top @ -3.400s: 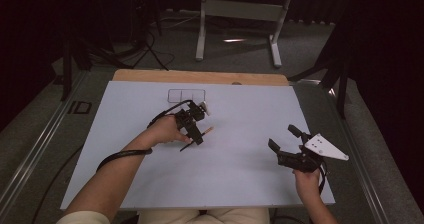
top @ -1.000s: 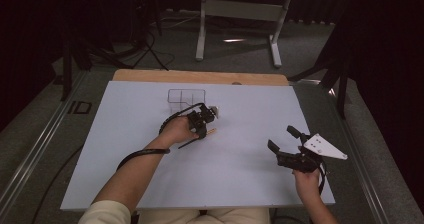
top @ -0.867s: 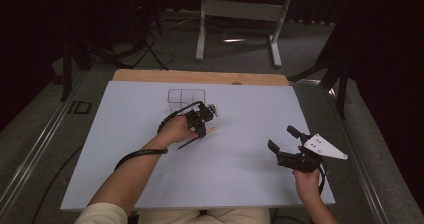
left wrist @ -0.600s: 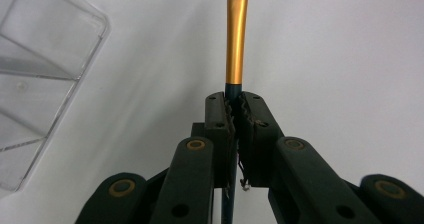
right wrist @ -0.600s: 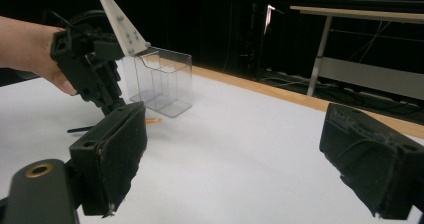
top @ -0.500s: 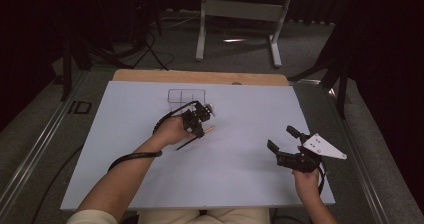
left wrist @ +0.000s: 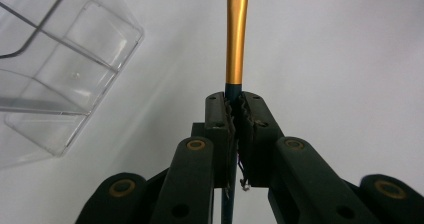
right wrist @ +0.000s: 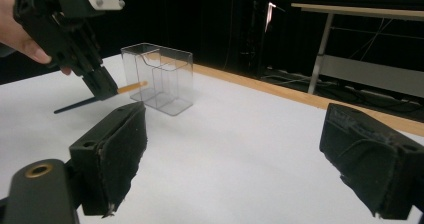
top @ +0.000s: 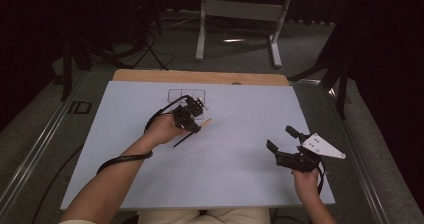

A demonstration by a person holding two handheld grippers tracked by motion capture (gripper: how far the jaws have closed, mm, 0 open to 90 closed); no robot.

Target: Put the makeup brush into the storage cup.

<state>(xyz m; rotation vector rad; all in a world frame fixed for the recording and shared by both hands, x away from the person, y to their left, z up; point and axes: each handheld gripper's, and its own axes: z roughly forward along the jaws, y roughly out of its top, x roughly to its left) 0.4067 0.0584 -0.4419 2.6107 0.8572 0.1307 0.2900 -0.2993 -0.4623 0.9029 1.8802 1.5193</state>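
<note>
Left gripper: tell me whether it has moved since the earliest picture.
Yes. The left gripper, shut on the brush, sits closer to the clear organizer at the table's far edge.

The left tool [top: 196,120] is lifting the brush [top: 192,133] (pinched at its handle) and drawing it back from the box [top: 186,95].

This looked like a lab or studio: beyond the right gripper [top: 288,145] stood dark curtains [right wrist: 150,14], a metal-legged bench [top: 240,9] and floor cables [top: 145,49], with white table [top: 240,174] beneath.
</note>
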